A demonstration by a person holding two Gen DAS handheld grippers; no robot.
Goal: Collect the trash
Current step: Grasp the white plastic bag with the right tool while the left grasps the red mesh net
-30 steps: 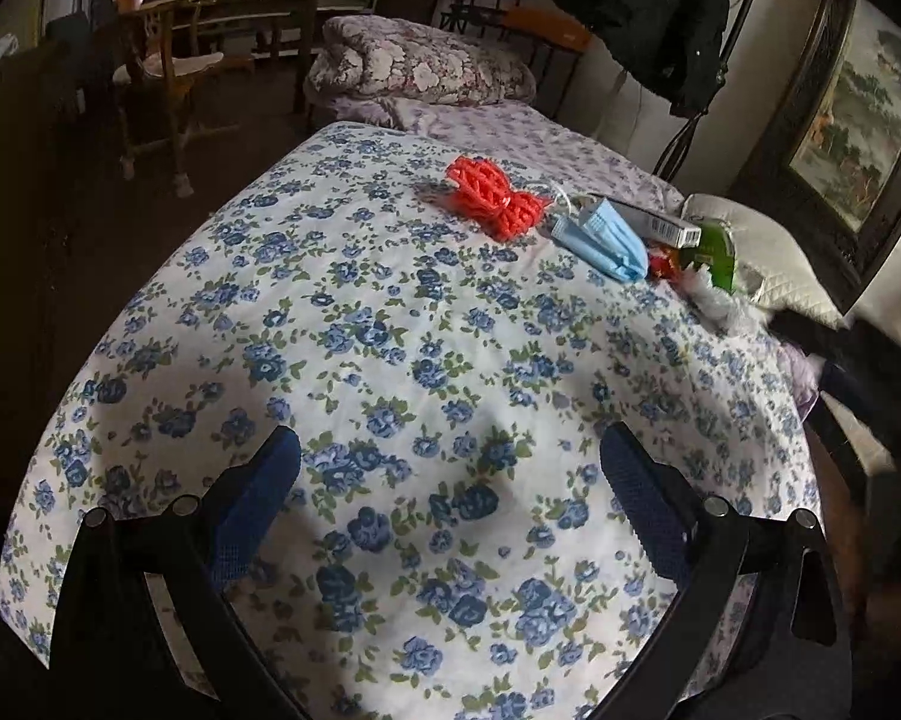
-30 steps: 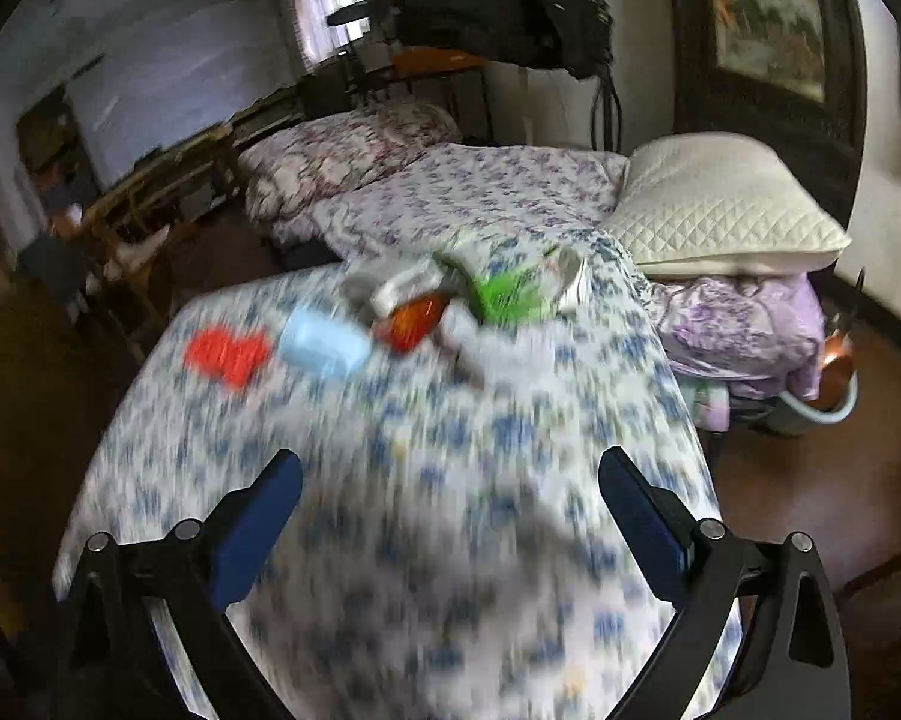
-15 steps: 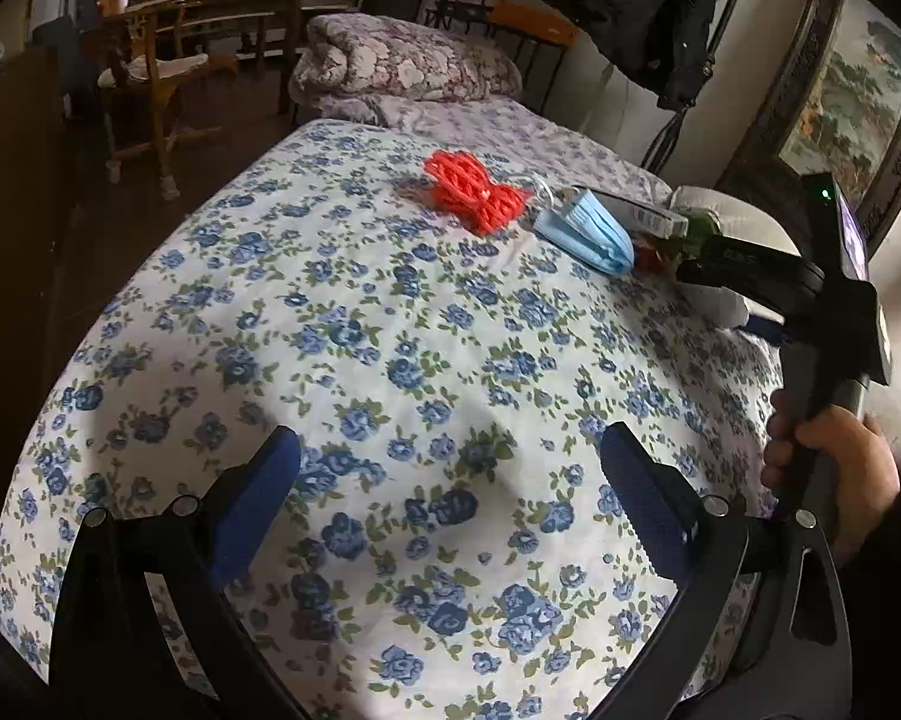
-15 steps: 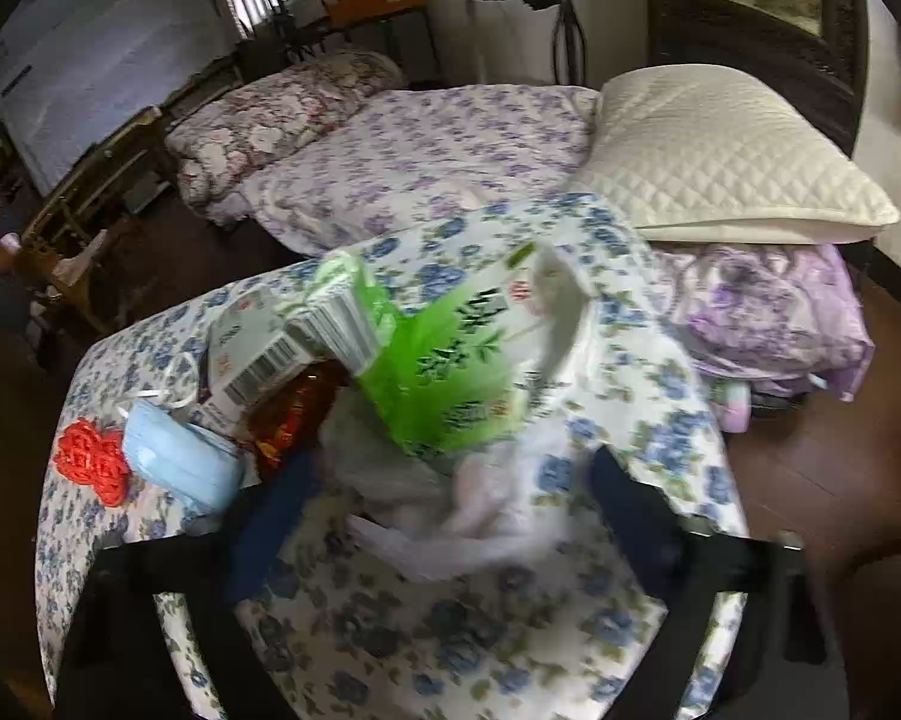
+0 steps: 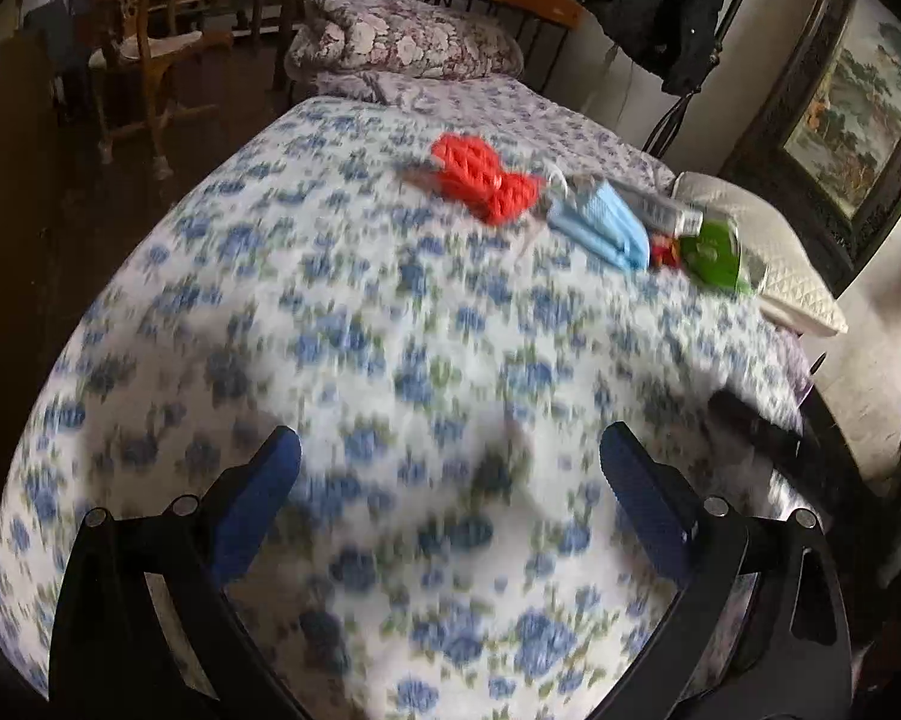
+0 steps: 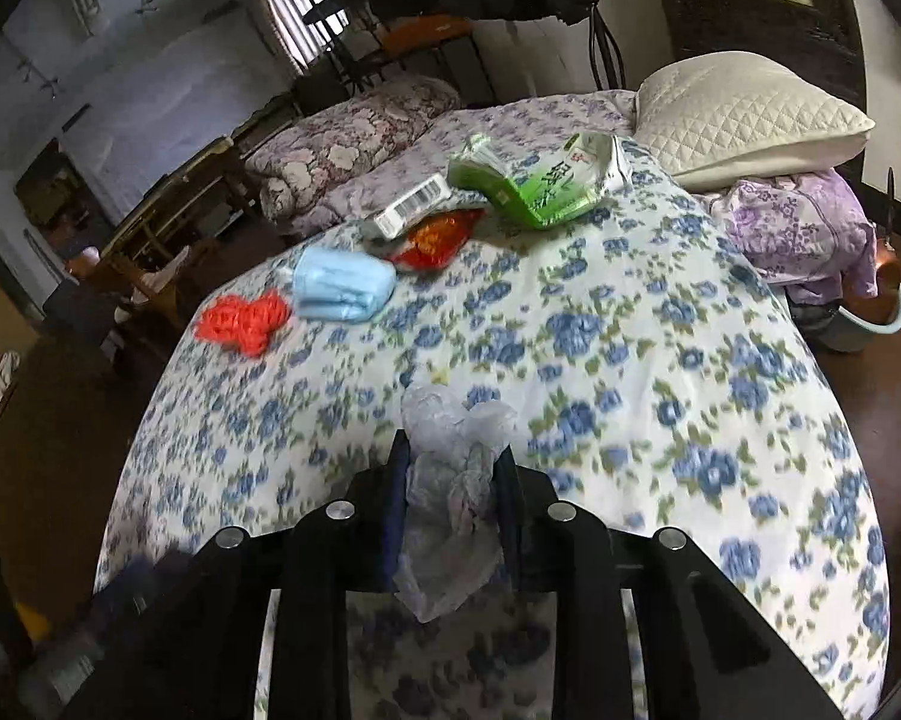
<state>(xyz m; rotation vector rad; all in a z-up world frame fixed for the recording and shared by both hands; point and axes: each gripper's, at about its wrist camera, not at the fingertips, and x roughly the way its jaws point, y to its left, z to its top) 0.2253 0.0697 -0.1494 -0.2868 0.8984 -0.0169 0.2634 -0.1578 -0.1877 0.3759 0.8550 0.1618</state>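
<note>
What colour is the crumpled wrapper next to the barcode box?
Red-orange, shiny wrapper beside the barcode box; right wrist view shows it best.

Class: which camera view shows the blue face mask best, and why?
The right wrist view: the blue face mask appears sharp there, lying between the red knot ornament and the red wrapper. The left wrist view shows it too, but farther off and motion-blurred.

We see large green Chinese-style characters on the white face of the green package (image 6: 540, 186), too blurred for us to read. We also see a barcode on the white box (image 6: 411, 204); its digits are illegible.
</note>
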